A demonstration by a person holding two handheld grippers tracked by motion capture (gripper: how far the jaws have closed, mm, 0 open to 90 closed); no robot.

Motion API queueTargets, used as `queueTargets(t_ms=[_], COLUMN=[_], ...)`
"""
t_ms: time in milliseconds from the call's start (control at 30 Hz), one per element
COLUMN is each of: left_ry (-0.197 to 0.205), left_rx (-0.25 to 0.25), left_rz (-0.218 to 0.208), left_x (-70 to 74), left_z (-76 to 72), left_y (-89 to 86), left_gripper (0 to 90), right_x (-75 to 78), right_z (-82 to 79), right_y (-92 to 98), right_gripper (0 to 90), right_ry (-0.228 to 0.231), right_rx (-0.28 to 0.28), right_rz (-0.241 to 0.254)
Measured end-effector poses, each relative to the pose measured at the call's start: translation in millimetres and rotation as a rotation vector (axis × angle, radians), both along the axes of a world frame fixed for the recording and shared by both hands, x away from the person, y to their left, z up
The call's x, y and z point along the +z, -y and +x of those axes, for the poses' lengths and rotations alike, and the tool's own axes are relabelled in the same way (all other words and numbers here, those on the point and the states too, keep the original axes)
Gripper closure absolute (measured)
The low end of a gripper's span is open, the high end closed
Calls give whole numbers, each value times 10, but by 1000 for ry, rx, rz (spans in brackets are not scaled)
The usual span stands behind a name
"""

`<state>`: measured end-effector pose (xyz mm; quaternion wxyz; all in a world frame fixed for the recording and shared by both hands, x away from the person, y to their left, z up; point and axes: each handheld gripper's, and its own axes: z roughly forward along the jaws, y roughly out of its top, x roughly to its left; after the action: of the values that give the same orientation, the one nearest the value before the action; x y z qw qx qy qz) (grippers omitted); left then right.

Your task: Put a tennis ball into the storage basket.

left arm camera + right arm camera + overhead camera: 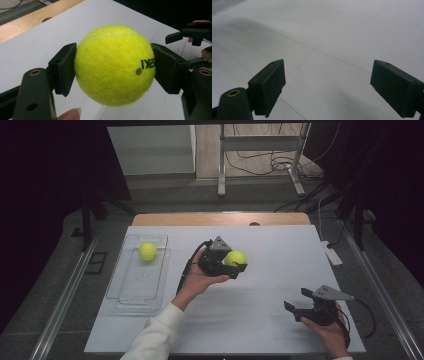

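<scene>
The left tongs (236, 265) sit over the middle of the white worktop (270, 245), clamped on a yellow tennis ball (235, 257). In the left gripper view that tennis ball (113, 65) sits squarely between the 2 black pads, which press on its left and right sides; a white seam curves across its top and black lettering shows on its right side. Whether the ball rests on the surface or is clear of it cannot be told. The person's left hand (197, 280) grips the tool from below, a white sleeve (155, 335) reaching in from the near edge, and a fingertip (70, 115) shows at the bottom of the left gripper view.

The right tongs (300, 306) are at the near right of the worktop, well apart from the ball, held in the right hand (330, 330). Their jaws stand wide apart with nothing between them; the right gripper view looks past its own tongs (327, 87) onto bare white worktop (337, 32).

At the left of the worktop lies a clear plastic tray (125, 290), and a second yellow ball (147, 251) rests in its far end, well left of the held one.
</scene>
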<state>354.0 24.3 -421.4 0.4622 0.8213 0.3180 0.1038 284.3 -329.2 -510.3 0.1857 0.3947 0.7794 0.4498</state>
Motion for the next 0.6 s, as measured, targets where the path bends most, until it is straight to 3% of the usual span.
queueTargets(t_ms=[600], left_ry=[2], left_rx=[25], left_rz=[-13], left_x=[-12], left_z=[-51], left_y=[-179], left_gripper=[271], right_x=[-1], right_z=[2], right_y=[2], right_gripper=[134], right_ry=[1], right_rx=[-2], right_rz=[-4])
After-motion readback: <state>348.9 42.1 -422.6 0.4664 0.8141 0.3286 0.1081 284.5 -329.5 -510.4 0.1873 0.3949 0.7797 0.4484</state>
